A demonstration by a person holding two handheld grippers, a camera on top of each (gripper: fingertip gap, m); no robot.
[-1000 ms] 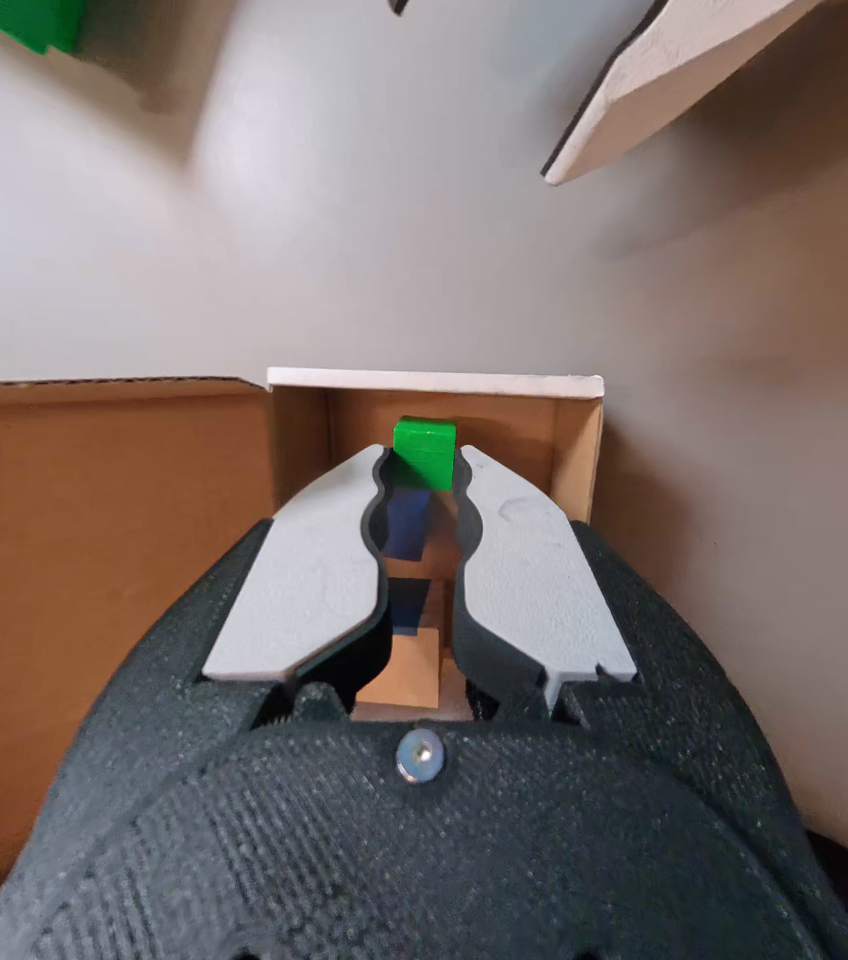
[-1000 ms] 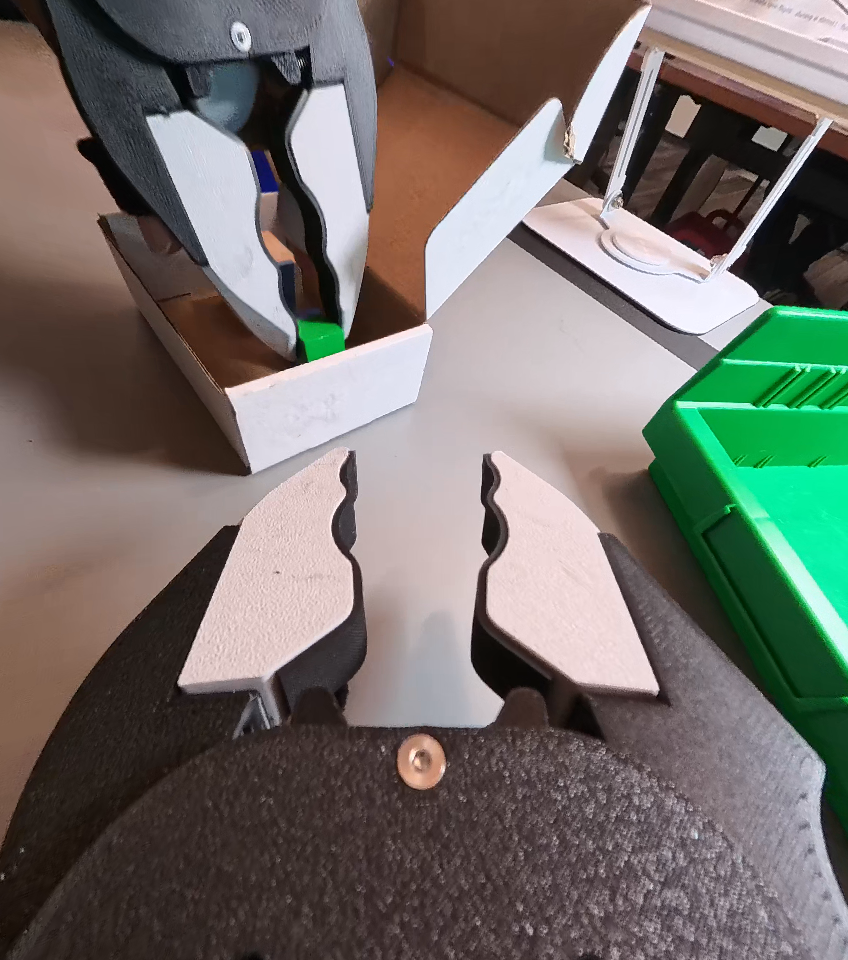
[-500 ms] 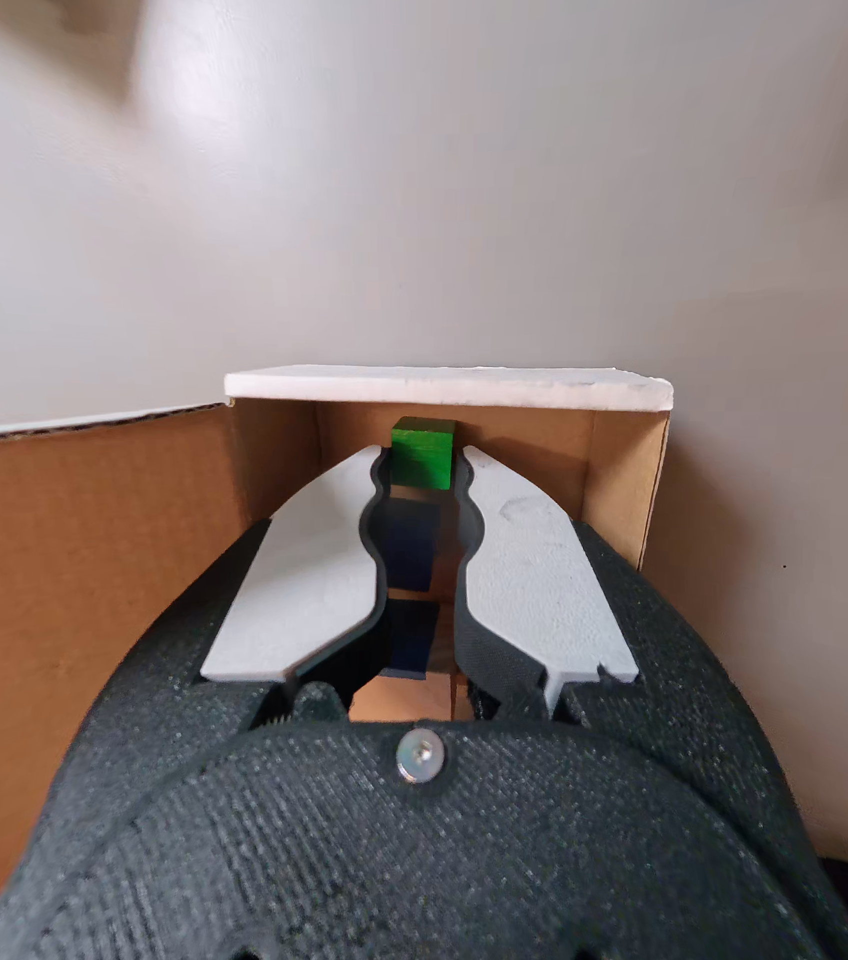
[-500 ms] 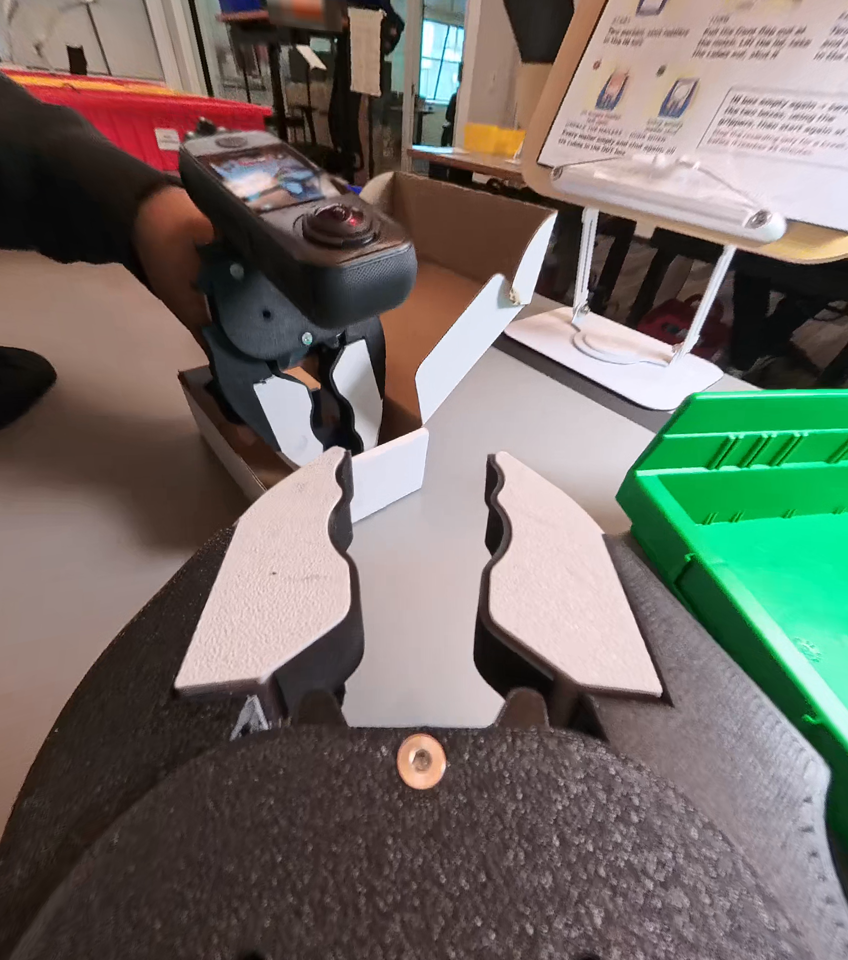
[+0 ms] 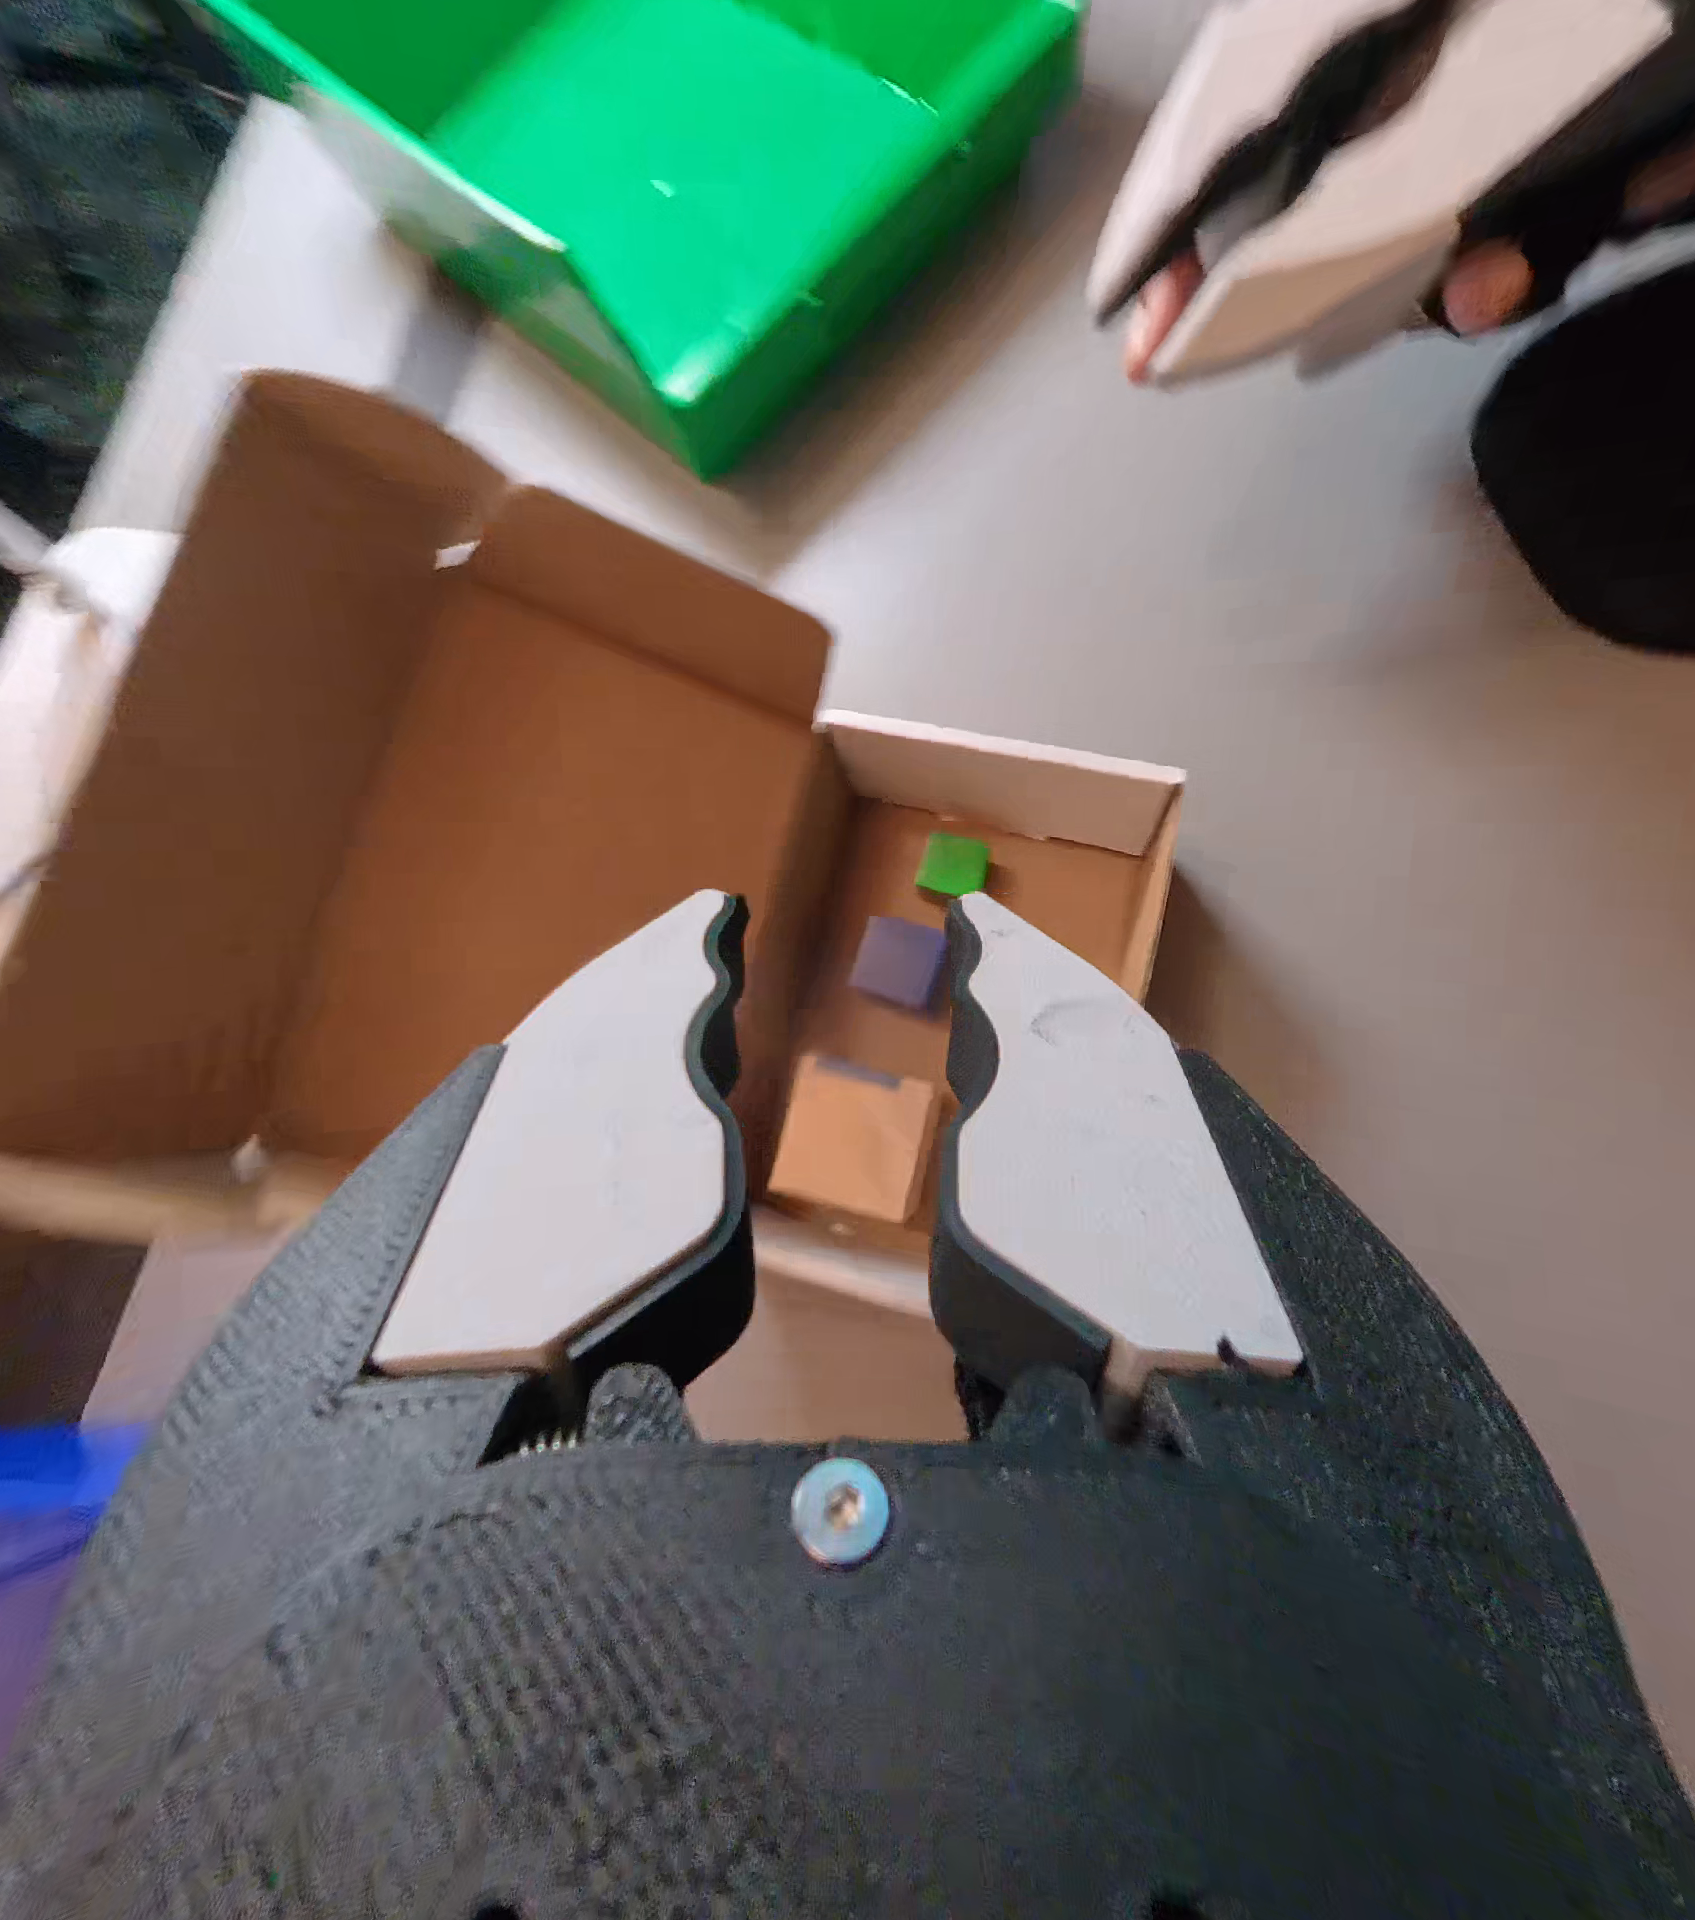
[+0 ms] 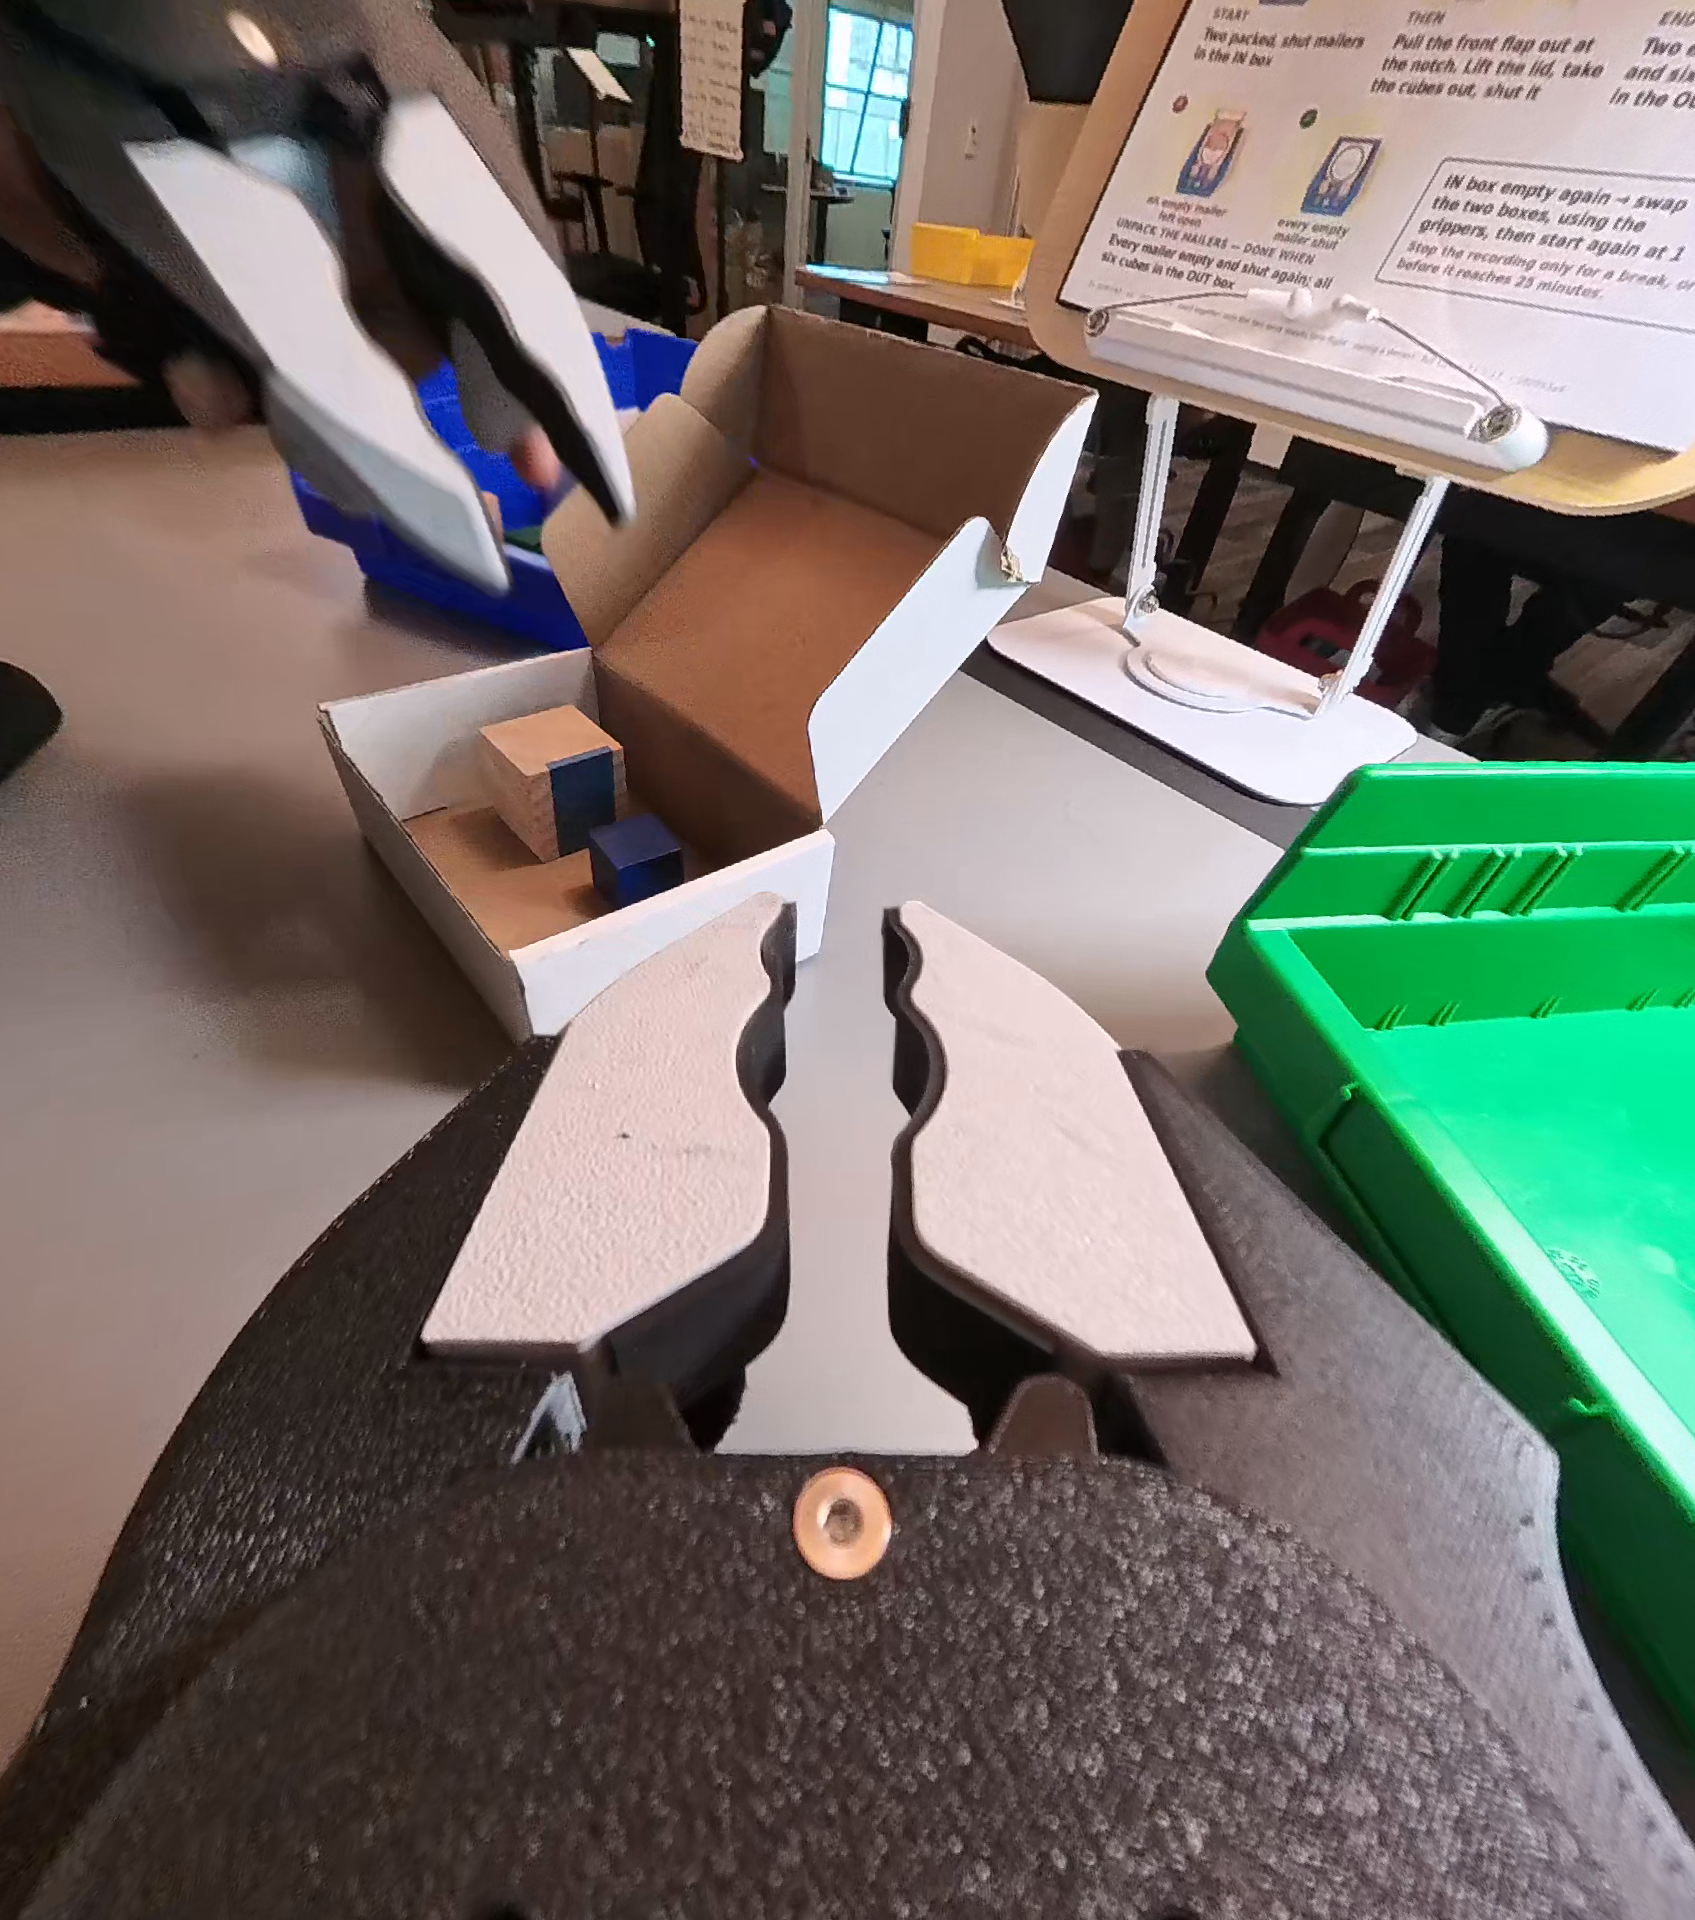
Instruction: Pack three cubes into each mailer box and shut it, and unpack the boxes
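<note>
The open white mailer box holds a green cube, a blue cube and a wooden cube. My left gripper is open and empty, raised above the box. In the right wrist view the box shows the wooden cube and the blue cube; its front wall hides the green cube. The left gripper hangs above the box's far side. My right gripper is empty just in front of the box, jaws a narrow gap apart.
A green bin stands right of the box and also shows in the left wrist view. A blue bin sits behind the box. A document stand is at the back. The box lid stands open.
My left gripper let go of the green cube, opened and rose out of the box. My right gripper's jaws narrowed.
</note>
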